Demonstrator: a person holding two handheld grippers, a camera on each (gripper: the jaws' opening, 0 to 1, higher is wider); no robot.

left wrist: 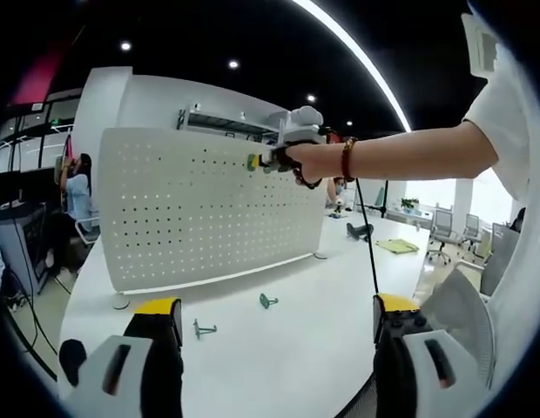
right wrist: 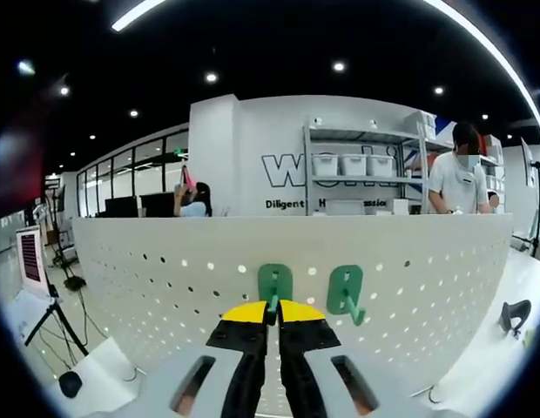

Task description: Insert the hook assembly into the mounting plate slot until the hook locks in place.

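1. In the right gripper view, the right hand-held gripper (right wrist: pixel 272 312) rises from the bottom centre with its yellow-tipped jaws clenched on a green hook (right wrist: pixel 274 285), which sits flat against the perforated white mounting plate (right wrist: pixel 148 261) just above the jaw tips.
2. A second green hook (right wrist: pixel 346 293) hangs on the plate just to the right of the held one, its curved tip pointing down and out. It is a good guide to how the seated one should sit: back plate flush, upright, level with its neighbour.
3. For the step in hand, I would push straight into the plate and then press down, keeping the hook upright so it does not twist out of the holes. Whether it has locked cannot be told from here, so the grip should not loosen until it resists a light tug.
4. In the left gripper view, the left hand-held gripper (left wrist: pixel 274 335) is released, its jaws wide apart at the bottom of the frame and grasping nothing, low over the white table (left wrist: pixel 322 287).
5. Further up, two spare hooks (left wrist: pixel 204 328) lie on the table at lower centre, in front of the plate.
6. Beyond them the plate stands upright, and the person's hand (left wrist: pixel 309 163) holds the right tool to its upper edge, right of centre.
7. Keeping the left tool back and steady should keep plate and hooks in sight.
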